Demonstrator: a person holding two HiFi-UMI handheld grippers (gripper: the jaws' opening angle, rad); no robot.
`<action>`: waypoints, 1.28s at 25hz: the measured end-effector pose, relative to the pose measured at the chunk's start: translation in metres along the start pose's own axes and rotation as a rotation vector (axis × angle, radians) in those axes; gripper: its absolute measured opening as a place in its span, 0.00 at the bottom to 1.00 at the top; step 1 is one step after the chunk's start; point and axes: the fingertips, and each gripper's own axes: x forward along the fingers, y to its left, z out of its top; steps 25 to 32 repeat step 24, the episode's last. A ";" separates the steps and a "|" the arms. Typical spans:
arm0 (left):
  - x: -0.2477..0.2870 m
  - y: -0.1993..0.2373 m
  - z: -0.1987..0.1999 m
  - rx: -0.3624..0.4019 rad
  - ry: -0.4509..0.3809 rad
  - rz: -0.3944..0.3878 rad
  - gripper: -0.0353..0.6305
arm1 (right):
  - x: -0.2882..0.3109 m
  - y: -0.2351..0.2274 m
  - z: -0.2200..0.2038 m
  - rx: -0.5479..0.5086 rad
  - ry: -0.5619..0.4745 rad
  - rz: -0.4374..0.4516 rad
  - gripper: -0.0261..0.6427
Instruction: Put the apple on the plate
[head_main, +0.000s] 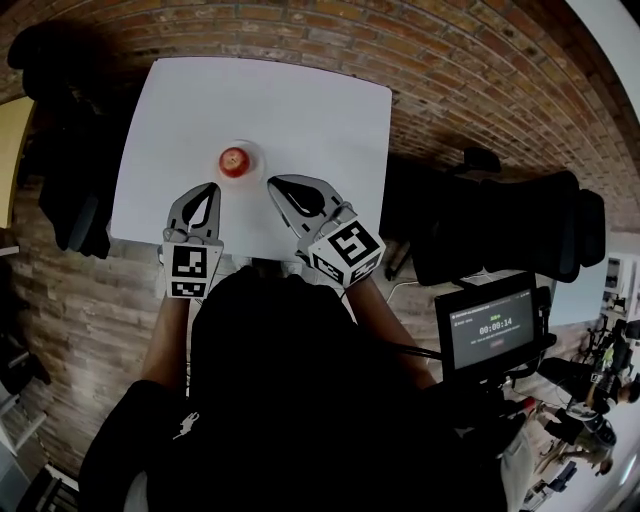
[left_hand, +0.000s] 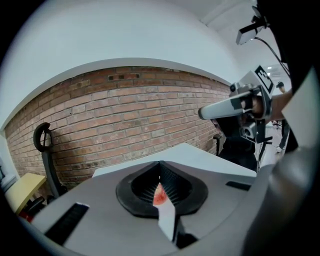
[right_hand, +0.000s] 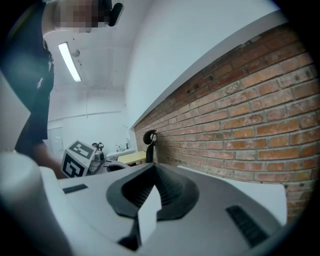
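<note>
A red apple sits on a small pale plate near the front of the white table. My left gripper hovers just in front and left of the plate, its jaws shut with nothing held. In the left gripper view the apple shows only as a red sliver through the slit below the closed tips. My right gripper hangs in front and right of the plate, and its jaws also meet, empty. Neither gripper touches the apple or the plate.
Brick floor surrounds the table. Black chairs stand to the right and a dark one to the left. A monitor on a stand is at my right side. A yellow table stands far off by the brick wall.
</note>
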 end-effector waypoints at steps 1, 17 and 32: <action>-0.003 -0.001 0.000 -0.001 -0.003 0.003 0.06 | 0.001 0.002 0.000 -0.003 0.000 0.006 0.04; -0.017 -0.001 0.000 -0.025 -0.012 0.014 0.06 | 0.005 0.009 0.001 -0.016 -0.002 0.032 0.04; -0.021 0.002 -0.005 -0.010 0.005 0.025 0.06 | 0.007 0.013 0.001 -0.020 0.004 0.042 0.04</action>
